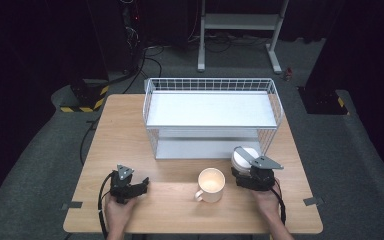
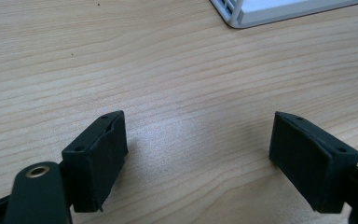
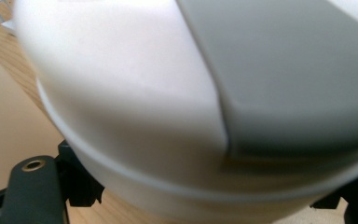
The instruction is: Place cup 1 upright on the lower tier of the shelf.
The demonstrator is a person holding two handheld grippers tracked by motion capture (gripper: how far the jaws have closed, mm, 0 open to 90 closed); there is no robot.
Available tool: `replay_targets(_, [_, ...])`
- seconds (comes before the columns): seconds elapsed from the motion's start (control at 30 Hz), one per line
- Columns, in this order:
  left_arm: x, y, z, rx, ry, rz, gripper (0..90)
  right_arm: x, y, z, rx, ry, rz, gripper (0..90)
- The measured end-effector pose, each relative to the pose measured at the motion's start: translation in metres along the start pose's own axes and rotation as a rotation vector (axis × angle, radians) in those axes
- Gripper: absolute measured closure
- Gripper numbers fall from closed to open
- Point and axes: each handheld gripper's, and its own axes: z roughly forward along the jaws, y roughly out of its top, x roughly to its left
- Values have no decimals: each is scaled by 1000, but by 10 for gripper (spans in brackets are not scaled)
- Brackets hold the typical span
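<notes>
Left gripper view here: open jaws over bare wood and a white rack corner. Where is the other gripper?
Observer: The right gripper is at the table's right, in front of the rack, with a white rounded object between its jaws.
Operator: Gripped?
Observer: I cannot tell. In the right gripper view the object sits between the jaws, blurred, and the contact is hidden.
Operator: Anything between the two grippers?
Observer: A cream mug stands upright between them, its handle turned toward the near left. The left gripper is apart from it.
</notes>
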Motion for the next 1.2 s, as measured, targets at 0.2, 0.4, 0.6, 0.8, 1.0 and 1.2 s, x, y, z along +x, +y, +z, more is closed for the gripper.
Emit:
replay_targets(0.2, [0, 0, 0, 0, 0, 0, 193, -4, 7, 4, 3, 3, 4, 188])
replay_targets(0.4, [0, 0, 0, 0, 1, 0, 194, -9, 16, 11, 8, 1, 24, 189])
replay_targets(0.6, [0, 0, 0, 0, 1, -1, 196, -13, 27, 18, 11, -5, 51, 189])
replay_targets(0.8, [0, 0, 0, 0, 4, -3, 201, -15, 32, 28, 28, -17, 56, 188])
replay_targets(1.0, [0, 0, 0, 1, 5, -4, 203, -15, 35, 36, 46, -28, 66, 189])
replay_targets(1.2, [0, 0, 0, -1, 7, -5, 206, -16, 37, 44, 47, -33, 59, 189])
